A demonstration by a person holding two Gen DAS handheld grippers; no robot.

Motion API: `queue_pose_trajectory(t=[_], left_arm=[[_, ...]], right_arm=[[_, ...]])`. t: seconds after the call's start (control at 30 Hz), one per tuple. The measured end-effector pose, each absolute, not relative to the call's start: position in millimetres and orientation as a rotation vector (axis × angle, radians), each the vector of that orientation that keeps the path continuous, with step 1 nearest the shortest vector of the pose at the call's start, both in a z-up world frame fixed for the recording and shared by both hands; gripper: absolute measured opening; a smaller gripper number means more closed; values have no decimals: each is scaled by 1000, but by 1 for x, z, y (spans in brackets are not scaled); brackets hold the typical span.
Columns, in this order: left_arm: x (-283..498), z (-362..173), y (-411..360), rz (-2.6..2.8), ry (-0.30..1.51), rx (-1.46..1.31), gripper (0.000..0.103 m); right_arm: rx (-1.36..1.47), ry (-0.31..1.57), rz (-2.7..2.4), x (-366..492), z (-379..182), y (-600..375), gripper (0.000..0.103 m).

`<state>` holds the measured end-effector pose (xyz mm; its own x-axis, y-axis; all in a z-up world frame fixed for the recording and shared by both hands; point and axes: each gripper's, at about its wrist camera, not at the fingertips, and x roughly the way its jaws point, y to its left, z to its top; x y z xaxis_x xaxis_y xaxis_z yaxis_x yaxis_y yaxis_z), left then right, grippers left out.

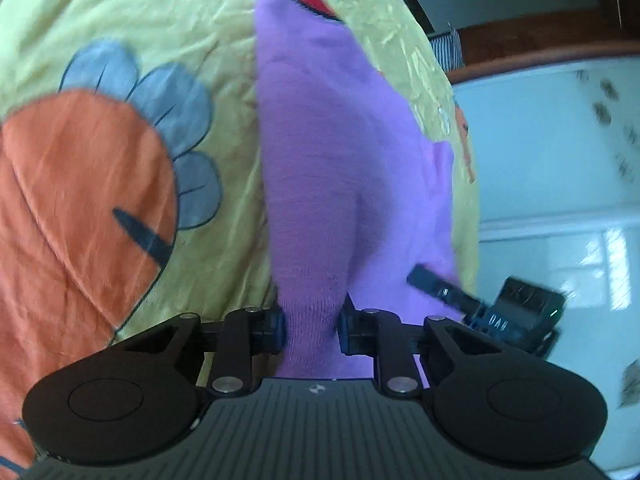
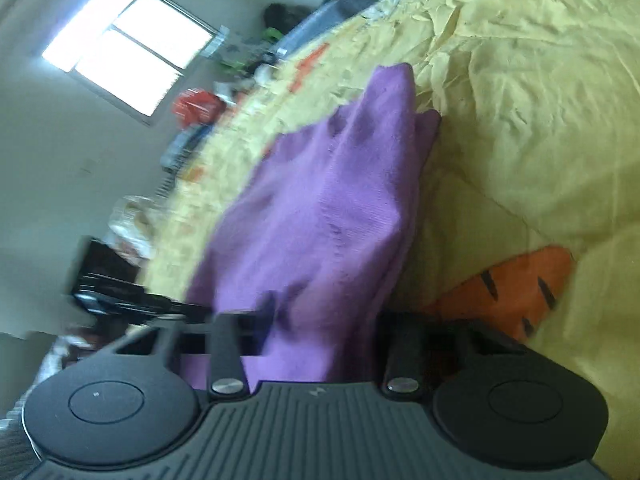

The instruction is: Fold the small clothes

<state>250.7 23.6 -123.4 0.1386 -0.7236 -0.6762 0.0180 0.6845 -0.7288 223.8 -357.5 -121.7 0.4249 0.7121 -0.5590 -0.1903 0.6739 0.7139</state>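
Both grippers, left (image 1: pixel 312 330) and right (image 2: pixel 316 332), have their fingers pinching the near edge of the purple garment (image 1: pixel 340 152), which runs off toward twelve o'clock over the yellow bedsheet (image 1: pixel 160 20), probably stretched taut for folding, though blur hides detail.

A bright window (image 2: pixel 128 44) lights a pale wall (image 2: pixel 60 168) beside the yellow bedspread (image 2: pixel 540 120).

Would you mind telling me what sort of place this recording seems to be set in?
Most likely a bedroom in a home. The purple garment lies on a crumpled yellow bedsheet printed with cartoon carrots, a bright window sits in a plain wall, and household clutter lines the bed's far edge.
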Motion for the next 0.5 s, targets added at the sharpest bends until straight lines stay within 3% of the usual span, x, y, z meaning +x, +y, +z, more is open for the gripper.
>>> queue_pose_trajectory(t=[0.23, 0.37, 0.5], left_arm=[[273, -43, 25, -559, 1232, -505, 19], [272, 5, 48, -507, 1172, -446, 10], [242, 20, 88, -465, 1138, -437, 2]], right_arm=[[628, 917, 580, 232, -81, -336, 18], [663, 878, 597, 243, -54, -313, 18], [668, 867, 619, 236, -49, -294, 17]])
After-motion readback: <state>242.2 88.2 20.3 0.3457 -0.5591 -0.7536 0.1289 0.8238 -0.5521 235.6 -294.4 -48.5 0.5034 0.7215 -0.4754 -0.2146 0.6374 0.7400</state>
